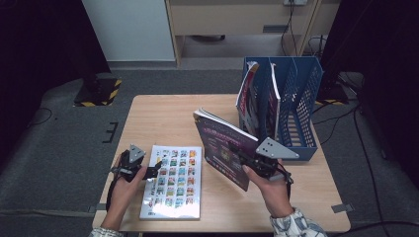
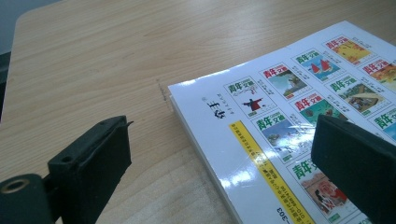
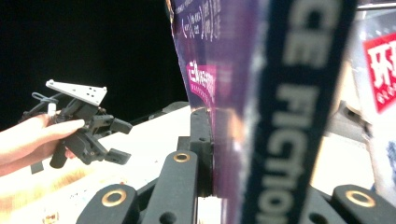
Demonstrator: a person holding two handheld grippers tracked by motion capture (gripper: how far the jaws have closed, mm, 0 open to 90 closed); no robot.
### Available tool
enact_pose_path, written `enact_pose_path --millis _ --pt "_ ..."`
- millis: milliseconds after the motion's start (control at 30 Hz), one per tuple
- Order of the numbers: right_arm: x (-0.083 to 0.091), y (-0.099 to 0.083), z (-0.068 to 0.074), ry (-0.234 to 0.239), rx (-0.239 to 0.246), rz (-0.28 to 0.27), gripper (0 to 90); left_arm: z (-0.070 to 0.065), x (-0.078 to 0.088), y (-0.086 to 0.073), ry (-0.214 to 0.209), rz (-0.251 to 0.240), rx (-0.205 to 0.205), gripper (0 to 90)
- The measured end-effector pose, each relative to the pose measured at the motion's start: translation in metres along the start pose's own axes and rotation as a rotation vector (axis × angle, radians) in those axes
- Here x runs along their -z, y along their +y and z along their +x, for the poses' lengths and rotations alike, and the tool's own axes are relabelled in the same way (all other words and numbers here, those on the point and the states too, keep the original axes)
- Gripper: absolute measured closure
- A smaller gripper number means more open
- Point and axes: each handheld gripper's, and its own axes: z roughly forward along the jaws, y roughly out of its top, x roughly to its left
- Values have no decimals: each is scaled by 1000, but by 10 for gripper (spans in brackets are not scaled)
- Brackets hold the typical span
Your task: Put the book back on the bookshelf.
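A purple book (image 1: 222,145) is held off the table, tilted with its cover facing left, and my right gripper (image 1: 240,153) is shut on its lower right edge. In the right gripper view the book's dark spine (image 3: 289,116) stands between the jaws. A white magazine (image 1: 173,182) with rows of small cover pictures lies flat at the table's front left. My left gripper (image 1: 154,170) is open at the magazine's left edge. In the left gripper view one jaw is over the bare table and the other over the magazine (image 2: 280,107), with nothing gripped.
A blue slotted file rack (image 1: 296,98) stands at the table's back right, with magazines (image 1: 249,96) upright in its left slots. The wooden table (image 1: 163,118) lies bare between rack and magazine. The right gripper view shows the left gripper (image 3: 88,128) farther off in a hand.
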Motion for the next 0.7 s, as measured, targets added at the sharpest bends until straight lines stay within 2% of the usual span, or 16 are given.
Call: enact_pose_path --millis 67,533,700 --pt "8 -3 -3 -10 -6 5 838 0 0 0 1 1 0 43" --pt "25 -9 -10 -35 -18 14 837 0 1 0 13 -9 -2 43" --pt "31 -8 -11 -43 -15 12 837 0 0 0 10 2 -3 44"
